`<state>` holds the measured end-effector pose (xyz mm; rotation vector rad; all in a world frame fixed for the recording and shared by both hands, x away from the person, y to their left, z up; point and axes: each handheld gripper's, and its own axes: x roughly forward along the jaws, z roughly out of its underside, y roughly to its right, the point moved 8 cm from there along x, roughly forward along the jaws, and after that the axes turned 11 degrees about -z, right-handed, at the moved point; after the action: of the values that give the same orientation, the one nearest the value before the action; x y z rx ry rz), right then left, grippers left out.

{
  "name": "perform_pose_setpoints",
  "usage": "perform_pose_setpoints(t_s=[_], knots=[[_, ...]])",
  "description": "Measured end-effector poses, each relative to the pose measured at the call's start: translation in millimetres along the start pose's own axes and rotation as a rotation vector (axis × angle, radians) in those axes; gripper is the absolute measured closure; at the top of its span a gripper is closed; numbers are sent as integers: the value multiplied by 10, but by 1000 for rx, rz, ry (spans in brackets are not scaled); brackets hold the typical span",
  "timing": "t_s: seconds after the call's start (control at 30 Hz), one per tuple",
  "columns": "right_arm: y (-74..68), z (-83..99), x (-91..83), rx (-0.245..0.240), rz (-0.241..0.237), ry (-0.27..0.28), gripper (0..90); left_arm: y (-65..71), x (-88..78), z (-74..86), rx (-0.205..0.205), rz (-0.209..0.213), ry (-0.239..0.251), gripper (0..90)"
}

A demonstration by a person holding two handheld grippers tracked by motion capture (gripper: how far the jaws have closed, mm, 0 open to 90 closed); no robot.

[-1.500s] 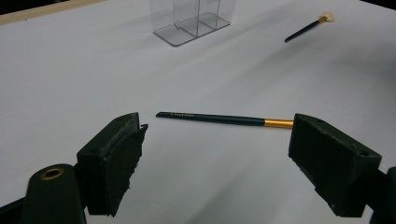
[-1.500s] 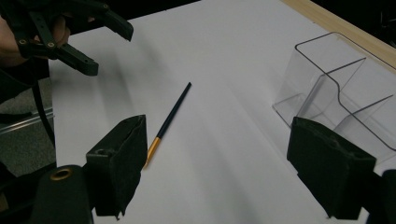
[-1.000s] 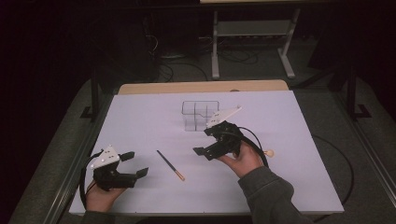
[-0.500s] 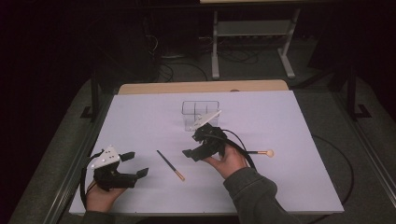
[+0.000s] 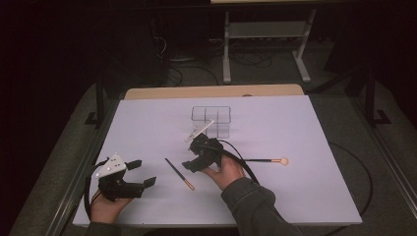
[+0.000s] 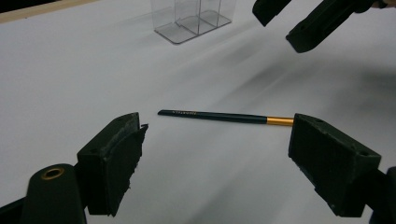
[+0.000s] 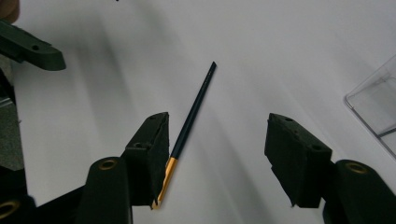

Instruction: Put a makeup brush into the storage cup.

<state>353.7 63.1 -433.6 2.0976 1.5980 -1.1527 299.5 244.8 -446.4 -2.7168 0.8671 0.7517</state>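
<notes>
Nearest, the left gripper (image 5: pixel 140 177) rests wide and empty at the counter's (image 5: pixel 295 196) front left, unmoved since a second ago; just beyond it, the dark green brush handle with a gold ferrule (image 5: pixel 178 173) lies flat on the counter, between the two grippers; the right gripper (image 5: pixel 189 164) has come across from beside the organizer and down toward this handle, and its jaws have just been closing, now half-wide with nothing pressed between them; in the right gripper view the handle (image 7: pixel 189 126) lies against the inner face of one jaw, the other jaw well apart; I judge a pickup of this handle is about to begin. Farther right lies a second brush with a pale round tip (image 5: pixel 268 160), left behind; farthest, the clear compartment organizer (image 5: pixel 211 118) stands upright. Count: two grippers, two brushes, one organizer.
</notes>
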Motion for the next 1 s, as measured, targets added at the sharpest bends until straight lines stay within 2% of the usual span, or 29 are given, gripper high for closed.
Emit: perform_pose_setpoints(t_s=[0.13,0.5,0.87,1.0], knots=[[11,5,79,0,11,-13,404,-4,-2,-2,0,0,2,169],[-36,49,287,9,-3,-40,451,0,1,0,0,1,0,169],[-82,91,411,33,-17,-61,513,1,6,4,6,2,-5,169],[-96,120,465,23,-25,-75,542,-1,7,6,14,2,-8,169]])
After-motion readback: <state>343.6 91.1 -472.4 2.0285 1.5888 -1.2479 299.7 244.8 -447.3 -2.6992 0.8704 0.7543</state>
